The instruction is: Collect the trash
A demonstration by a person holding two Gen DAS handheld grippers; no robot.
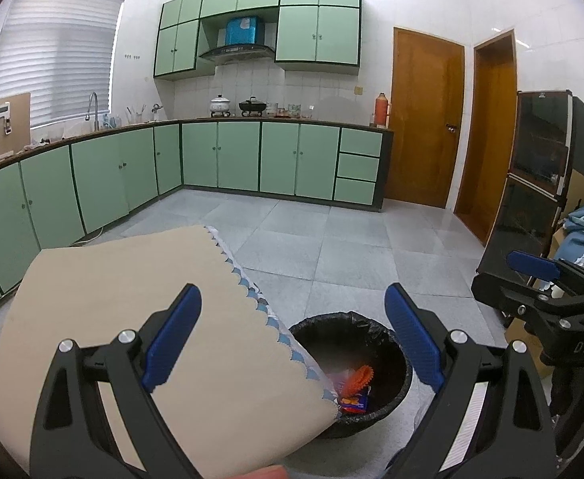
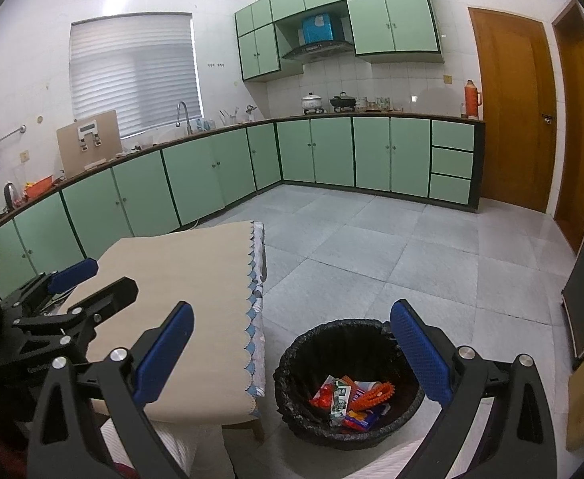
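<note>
A round bin lined with a black bag (image 2: 292,375) (image 1: 395,343) stands on the floor beside a small table. Inside it lie red and white wrappers (image 2: 331,395), an orange spiky piece (image 2: 371,393) (image 1: 355,379) and a red-blue packet (image 2: 357,419). My right gripper (image 2: 292,355) hangs open above the bin, with nothing between its blue pads (image 2: 419,347). My left gripper (image 1: 292,331) is open too, over the table's corner, nothing in it. Each gripper shows in the other's view: the left one (image 2: 72,279), the right one (image 1: 539,267).
The small table (image 2: 180,299) (image 1: 112,311) has a beige top and a scalloped blue-white cloth edge. Green cabinets (image 2: 212,175) run along the left and back walls. Brown doors (image 2: 511,107) and a dark glass cabinet (image 1: 539,183) stand to the right. Grey tiled floor (image 2: 411,255) lies ahead.
</note>
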